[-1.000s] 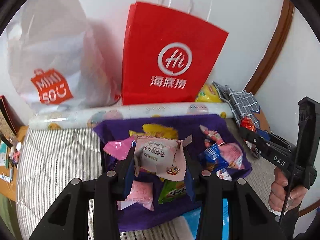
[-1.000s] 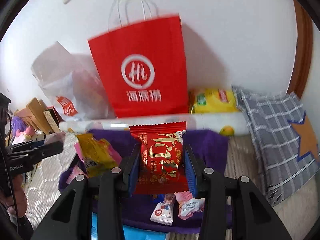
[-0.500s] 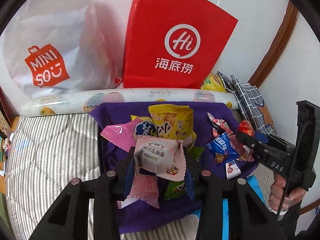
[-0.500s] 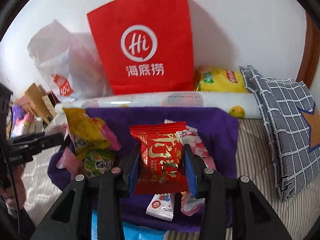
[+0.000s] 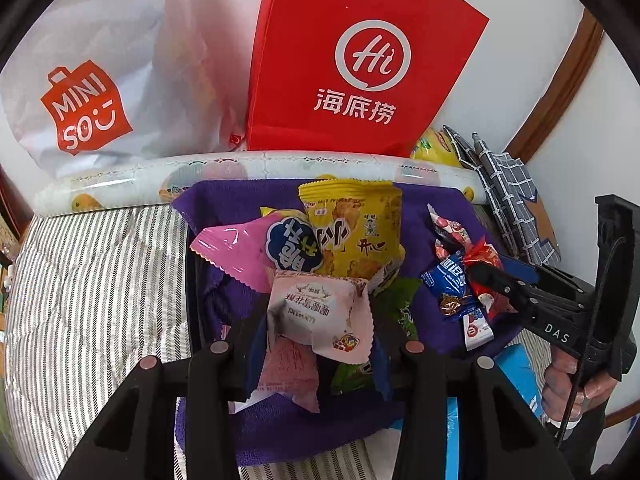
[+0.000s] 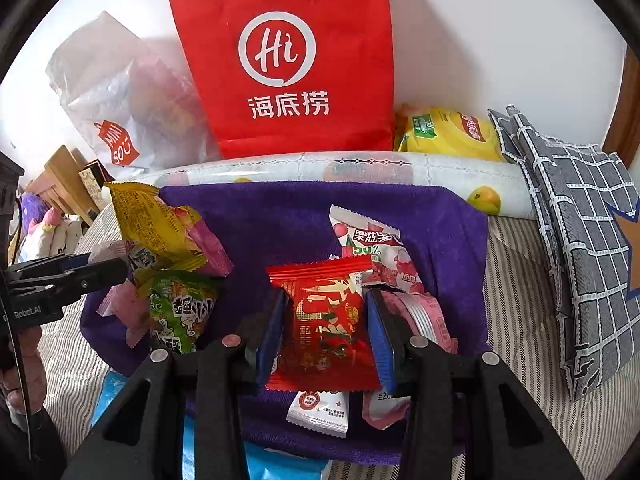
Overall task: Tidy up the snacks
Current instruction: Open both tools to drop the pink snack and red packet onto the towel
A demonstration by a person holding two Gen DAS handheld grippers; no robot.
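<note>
Over the near edge of the purple cloth [image 6: 448, 232] we see the left gripper [image 5: 318, 320] clamped on a pale pink snack packet [image 5: 320, 312], and the right gripper [image 6: 326, 328] clamped on a red snack packet [image 6: 324, 320]. Past them, loose snacks lie on the cloth: a yellow packet [image 5: 354, 224] toward its far left, a white fruit packet [image 6: 372, 244] mid-cloth. Beyond the far edge we note a patterned roll [image 6: 360, 170], then a red paper bag [image 6: 288, 64] against the wall.

The red paper bag [image 6: 288, 68] is cut off at the top edge, and the pink packet [image 5: 286, 364] lies half hidden behind the pale packet [image 5: 320, 314].
</note>
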